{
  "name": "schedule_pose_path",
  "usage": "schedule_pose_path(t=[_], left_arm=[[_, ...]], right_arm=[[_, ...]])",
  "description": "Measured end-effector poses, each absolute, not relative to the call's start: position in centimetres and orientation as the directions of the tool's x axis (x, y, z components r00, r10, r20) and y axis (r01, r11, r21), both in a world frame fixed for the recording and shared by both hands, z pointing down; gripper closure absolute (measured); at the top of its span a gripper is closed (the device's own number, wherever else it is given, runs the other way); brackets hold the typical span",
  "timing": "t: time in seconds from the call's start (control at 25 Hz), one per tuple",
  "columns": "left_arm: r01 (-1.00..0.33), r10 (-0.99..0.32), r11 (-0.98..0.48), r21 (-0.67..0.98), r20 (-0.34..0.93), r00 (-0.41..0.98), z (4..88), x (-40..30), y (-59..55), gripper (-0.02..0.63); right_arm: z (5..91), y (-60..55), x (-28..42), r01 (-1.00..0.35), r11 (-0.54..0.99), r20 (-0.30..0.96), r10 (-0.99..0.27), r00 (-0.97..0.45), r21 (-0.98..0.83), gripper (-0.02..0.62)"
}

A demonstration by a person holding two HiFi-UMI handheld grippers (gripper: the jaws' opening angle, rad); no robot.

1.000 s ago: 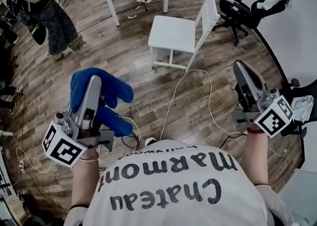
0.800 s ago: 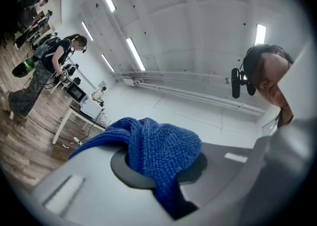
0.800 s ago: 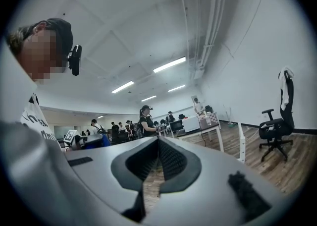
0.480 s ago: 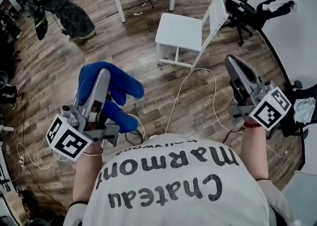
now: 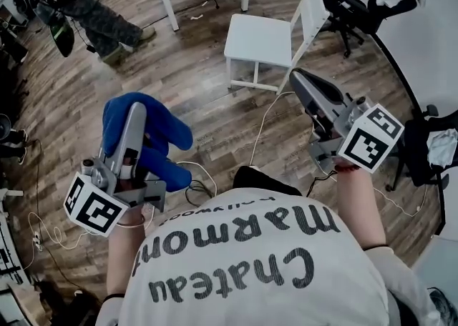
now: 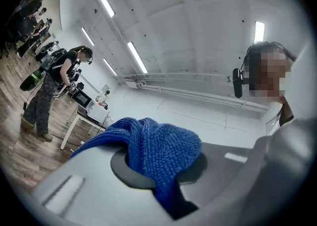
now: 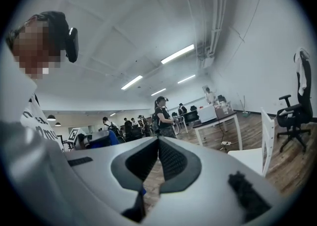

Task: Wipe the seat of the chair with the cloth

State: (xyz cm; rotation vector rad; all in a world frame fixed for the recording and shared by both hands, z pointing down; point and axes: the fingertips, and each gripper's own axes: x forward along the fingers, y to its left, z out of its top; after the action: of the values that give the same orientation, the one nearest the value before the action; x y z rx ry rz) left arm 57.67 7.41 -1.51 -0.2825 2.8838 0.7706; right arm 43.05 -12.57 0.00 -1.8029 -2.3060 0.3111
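Blue microfibre cloth clamped in left gripper; right gripper shut, empty. White chair seat ahead, well apart. Step in, lay cloth flat, wipe in overlapping passes

Open floor runs straight to the chair seat at 12 o'clock, reachable from its near and left sides, backrest walling off 3 o'clock, desk legs at 11, loose cable underfoot.
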Motion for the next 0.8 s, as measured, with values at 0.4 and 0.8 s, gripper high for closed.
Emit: schedule_pose_path(t=[0.4,0.8], left_arm=[[-0.188,-0.126,0.857,0.48,-0.158,-0.979,-0.1,52.8,7.7,0.558],[-0.146,-0.092,0.86,0.49,-0.132,-0.987,0.5,42.2,10.1,0.558]], right_arm=[[2.0,-9.7,38.1,0.93,0.183,0.045,0.983,-0.177,-0.319,0.581],[4.2,-6.6,27.0,0.931,0.138,0.097,0.989,-0.111,-0.338,0.581]])
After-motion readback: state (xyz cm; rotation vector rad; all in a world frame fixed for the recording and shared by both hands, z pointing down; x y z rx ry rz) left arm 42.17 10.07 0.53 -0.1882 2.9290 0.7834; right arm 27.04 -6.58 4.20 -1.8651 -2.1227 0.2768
